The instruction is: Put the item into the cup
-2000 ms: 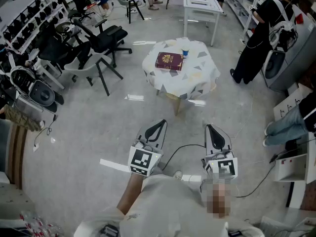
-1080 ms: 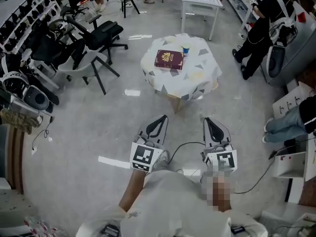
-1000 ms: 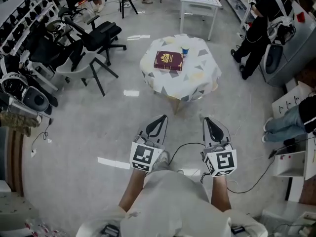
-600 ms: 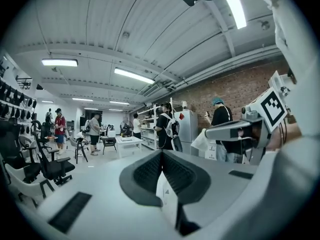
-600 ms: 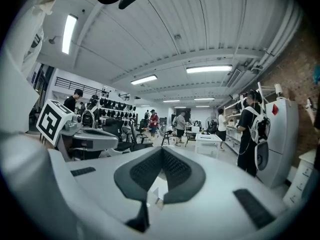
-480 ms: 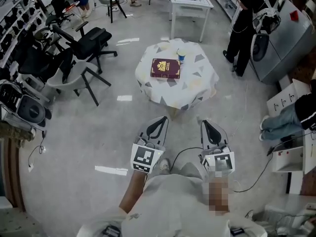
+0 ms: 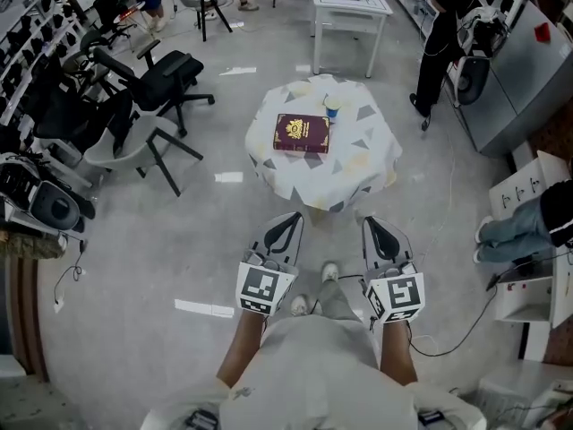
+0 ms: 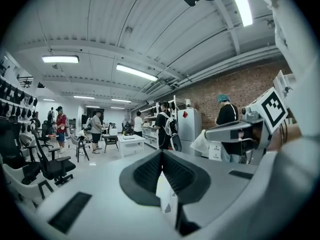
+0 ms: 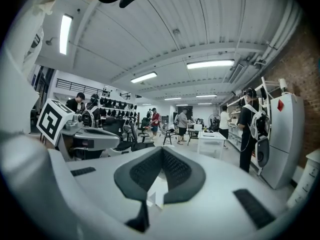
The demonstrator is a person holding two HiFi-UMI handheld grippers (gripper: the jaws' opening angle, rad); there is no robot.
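White cloth w/ grey & yellowish triangles is seen on worktop [image 7: 360, 155]. Maroon book [image 7: 302, 133], gold emblem. Blue cup [image 7: 333, 108]. B&W square markers are carried on left gripper [image 7: 290, 219] & right gripper [image 7: 371, 223]. Pale grey floor [image 7: 170, 240].

- Counter [image 7: 358, 124]: matt white cloth [image 7: 354, 182], draped.
- Floor [image 7: 161, 240] around counter: smooth, glossy, mirroring lights.
- Book [image 7: 302, 133] on counter: smooth maroon cover.
- Left claw [image 8: 161, 154], right claw [image 9: 161, 151]: matt grey plastic, ribbed black pads [image 9: 176, 171].

Open floor [image 7: 206, 231] runs from lower centre up to the table [image 7: 363, 155] at frame centre. On the tabletop, a book [image 7: 302, 133] lies beside the cup [image 7: 333, 107]. Office chairs [image 7: 166, 70] obstruct the upper left. A person [image 7: 443, 34] stands at the upper right.
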